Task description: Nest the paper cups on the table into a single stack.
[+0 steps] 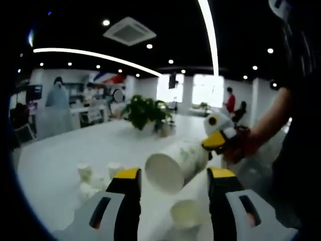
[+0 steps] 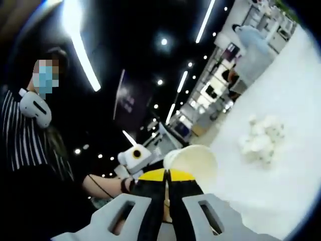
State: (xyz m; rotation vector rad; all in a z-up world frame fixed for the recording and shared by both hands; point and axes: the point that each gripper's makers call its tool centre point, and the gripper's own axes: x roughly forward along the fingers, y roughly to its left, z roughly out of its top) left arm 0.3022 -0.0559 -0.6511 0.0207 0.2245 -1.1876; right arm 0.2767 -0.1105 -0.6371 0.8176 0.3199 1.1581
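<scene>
A white paper cup (image 1: 176, 161) with a faint green print hangs on its side above the white table (image 1: 60, 160), its mouth turned toward the left gripper view. My right gripper (image 1: 219, 139) comes in from the right and is shut on its far end. My left gripper (image 1: 174, 173) stands open, its yellow-tipped jaws to either side of that cup without touching it. Lower between those jaws sits another cup (image 1: 185, 214). In the right gripper view my right gripper (image 2: 167, 176) pinches the wall of the cup (image 2: 194, 161), and the left gripper (image 2: 134, 156) shows beyond it.
Several loose cups (image 1: 93, 176) lie in a cluster on the table to the left, seen as a white pile (image 2: 262, 138) in the right gripper view. A potted plant (image 1: 146, 113) stands mid-table. The person's arm (image 1: 273, 118) is at the right.
</scene>
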